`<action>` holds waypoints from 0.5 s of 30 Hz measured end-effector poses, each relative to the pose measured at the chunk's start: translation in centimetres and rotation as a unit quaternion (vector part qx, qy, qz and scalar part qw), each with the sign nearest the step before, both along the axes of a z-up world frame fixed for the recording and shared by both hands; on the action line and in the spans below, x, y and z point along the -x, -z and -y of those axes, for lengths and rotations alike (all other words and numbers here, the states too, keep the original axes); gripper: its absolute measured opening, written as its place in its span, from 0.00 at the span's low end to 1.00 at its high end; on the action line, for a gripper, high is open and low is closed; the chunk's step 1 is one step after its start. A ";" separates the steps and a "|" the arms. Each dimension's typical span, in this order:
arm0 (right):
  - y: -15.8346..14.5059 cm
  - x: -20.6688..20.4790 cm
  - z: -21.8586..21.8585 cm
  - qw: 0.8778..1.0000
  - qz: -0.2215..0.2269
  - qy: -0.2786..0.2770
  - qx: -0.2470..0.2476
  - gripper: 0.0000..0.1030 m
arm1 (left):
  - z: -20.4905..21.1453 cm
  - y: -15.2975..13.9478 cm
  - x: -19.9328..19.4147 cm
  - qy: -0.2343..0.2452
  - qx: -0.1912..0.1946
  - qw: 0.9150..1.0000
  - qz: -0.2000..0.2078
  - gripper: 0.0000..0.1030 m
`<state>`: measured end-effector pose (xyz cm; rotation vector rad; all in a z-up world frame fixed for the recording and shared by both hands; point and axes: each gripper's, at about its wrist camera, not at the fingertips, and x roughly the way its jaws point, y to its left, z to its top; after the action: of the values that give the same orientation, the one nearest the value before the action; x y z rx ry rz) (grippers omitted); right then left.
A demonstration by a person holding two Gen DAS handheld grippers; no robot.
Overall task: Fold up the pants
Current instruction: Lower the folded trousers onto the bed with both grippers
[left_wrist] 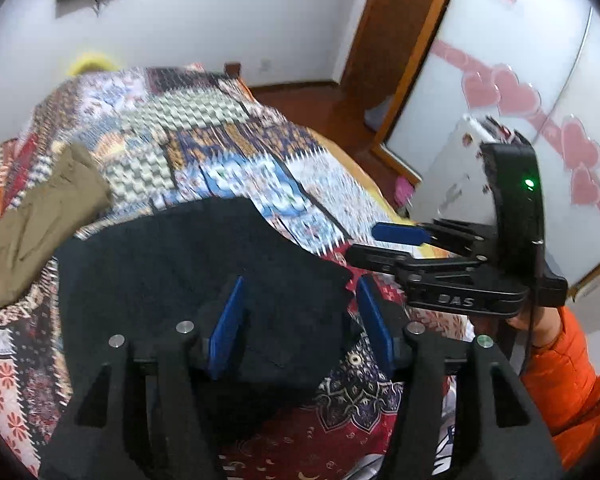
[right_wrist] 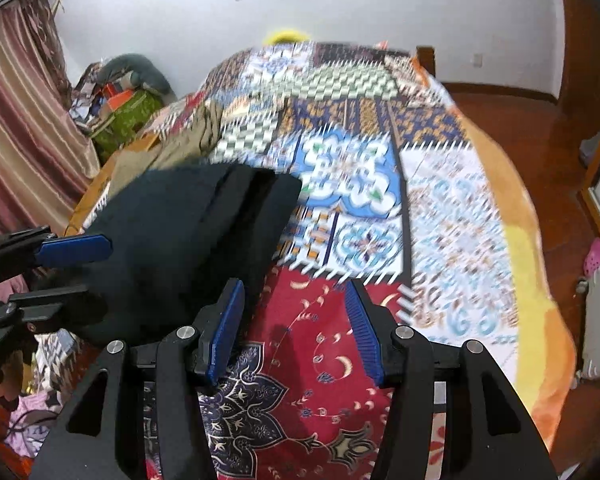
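Black pants [left_wrist: 188, 264] lie folded on the patchwork quilt [left_wrist: 204, 136], with a corner reaching toward the right. My left gripper [left_wrist: 300, 320] hangs over that near corner. Its blue pads [left_wrist: 228, 328] stand apart, the cloth lies loose between them, and neither pad presses it. In the right wrist view the pants [right_wrist: 188, 232] lie to the left, and the left gripper [right_wrist: 72, 276] shows open at their left edge. My right gripper [right_wrist: 296, 328] is open over a red quilt patch [right_wrist: 320, 320], just right of the pants, holding nothing. It also shows open from the side as the right gripper [left_wrist: 364, 244].
A khaki garment [left_wrist: 40, 216] lies crumpled on the quilt beyond the pants, on their left. An orange sleeve [left_wrist: 560, 368] holds the right gripper. The bed's orange edge [right_wrist: 520, 240] drops to a wooden floor [right_wrist: 540, 128]. Curtains [right_wrist: 20, 120] and a clutter pile [right_wrist: 120, 96] stand on the left.
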<state>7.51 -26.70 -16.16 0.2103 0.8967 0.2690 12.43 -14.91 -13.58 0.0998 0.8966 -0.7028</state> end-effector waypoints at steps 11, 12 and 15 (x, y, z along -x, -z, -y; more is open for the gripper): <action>-2.6 -0.4 -3.4 0.998 0.042 -0.043 0.007 0.47 | -6.1 2.0 -2.5 -0.087 -0.099 0.991 0.033 0.67; -2.1 -0.5 -3.9 0.998 0.035 -0.049 0.009 0.47 | -6.6 2.8 -2.6 -0.089 -0.103 0.990 0.021 0.67; -0.1 -0.8 -4.5 0.998 0.007 -0.056 0.007 0.47 | -7.4 4.5 -2.3 -0.088 -0.099 0.991 0.001 0.68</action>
<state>8.27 -22.20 -16.05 0.1462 0.8981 0.3680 14.72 -7.48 -18.12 0.1949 0.9596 -0.4477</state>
